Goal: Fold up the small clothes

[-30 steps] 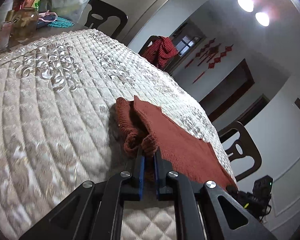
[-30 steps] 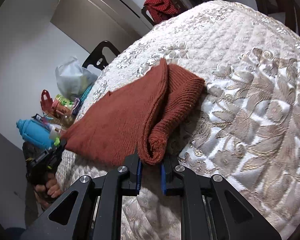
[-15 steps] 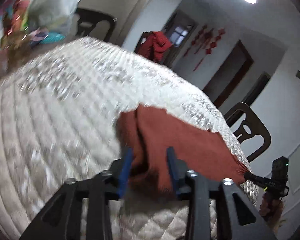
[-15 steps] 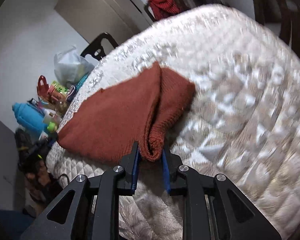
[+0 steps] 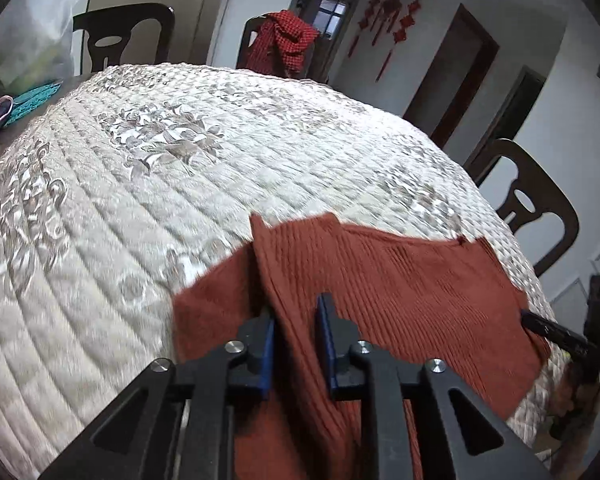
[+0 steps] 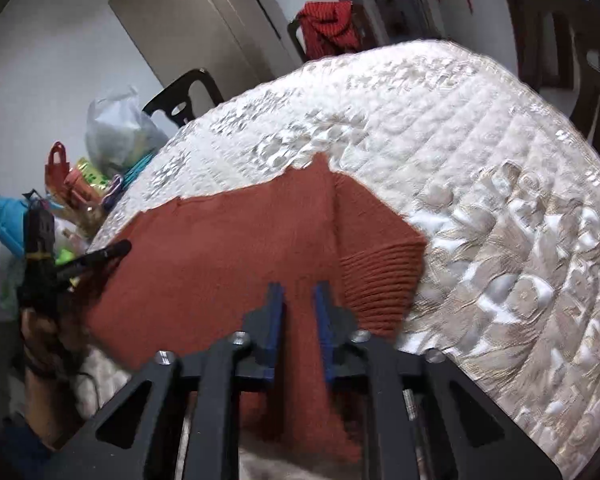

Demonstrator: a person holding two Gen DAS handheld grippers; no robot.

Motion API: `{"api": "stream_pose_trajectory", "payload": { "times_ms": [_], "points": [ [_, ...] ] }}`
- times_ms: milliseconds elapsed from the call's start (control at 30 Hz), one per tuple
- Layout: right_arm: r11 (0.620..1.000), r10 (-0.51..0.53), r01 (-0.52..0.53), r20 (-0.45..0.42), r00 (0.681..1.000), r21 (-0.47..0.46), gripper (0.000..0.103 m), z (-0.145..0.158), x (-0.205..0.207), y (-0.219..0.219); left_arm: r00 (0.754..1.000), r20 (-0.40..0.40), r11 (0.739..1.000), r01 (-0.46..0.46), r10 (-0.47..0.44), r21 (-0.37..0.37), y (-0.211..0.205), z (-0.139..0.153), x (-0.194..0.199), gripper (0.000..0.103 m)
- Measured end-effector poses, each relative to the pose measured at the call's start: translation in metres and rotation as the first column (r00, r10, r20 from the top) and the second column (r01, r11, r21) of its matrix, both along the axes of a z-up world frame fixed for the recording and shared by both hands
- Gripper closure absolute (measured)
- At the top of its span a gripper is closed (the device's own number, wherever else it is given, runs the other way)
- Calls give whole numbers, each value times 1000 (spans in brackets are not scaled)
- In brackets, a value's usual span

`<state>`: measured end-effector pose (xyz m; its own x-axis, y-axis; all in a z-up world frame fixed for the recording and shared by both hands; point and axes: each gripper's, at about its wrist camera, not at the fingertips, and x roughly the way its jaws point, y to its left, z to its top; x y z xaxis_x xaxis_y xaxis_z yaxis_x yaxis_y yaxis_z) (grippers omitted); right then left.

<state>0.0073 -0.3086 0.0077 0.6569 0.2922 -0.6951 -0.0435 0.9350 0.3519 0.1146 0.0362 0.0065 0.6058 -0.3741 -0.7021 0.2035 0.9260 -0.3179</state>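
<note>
I see the rust ribbed-knit sweater [image 5: 388,280] lying flat on the quilted cover [image 5: 140,184], its near hem between my fingers. Left gripper [image 5: 296,332] and right gripper [image 6: 299,312] are both parted, clamping nothing, angled low over the cloth.

Rust-red ribbed knit sweater [image 5: 384,280] on cream quilted cover [image 5: 140,200] w/ silver floral pattern.

No writing, label, brand or number is legible anywhere in either view.

Quilted cream tablecloth [image 5: 180,168], dark wooden chairs [image 5: 536,208], red wall ornaments [image 5: 388,4], dark doorway [image 5: 460,64].
</note>
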Motion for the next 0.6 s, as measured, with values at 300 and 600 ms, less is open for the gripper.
{"api": "stream_pose_trajectory", "payload": {
  "times_ms": [300,600],
  "points": [
    [998,-7,9,39,999,-68,88,22,-14,12,998,33,997,-47,50,-64,30,8,-47,80],
    [987,155,-150,78,985,-65,88,28,-7,70,999,52,997,-10,14,-78,44,-7,-101,77]
  ]
}}
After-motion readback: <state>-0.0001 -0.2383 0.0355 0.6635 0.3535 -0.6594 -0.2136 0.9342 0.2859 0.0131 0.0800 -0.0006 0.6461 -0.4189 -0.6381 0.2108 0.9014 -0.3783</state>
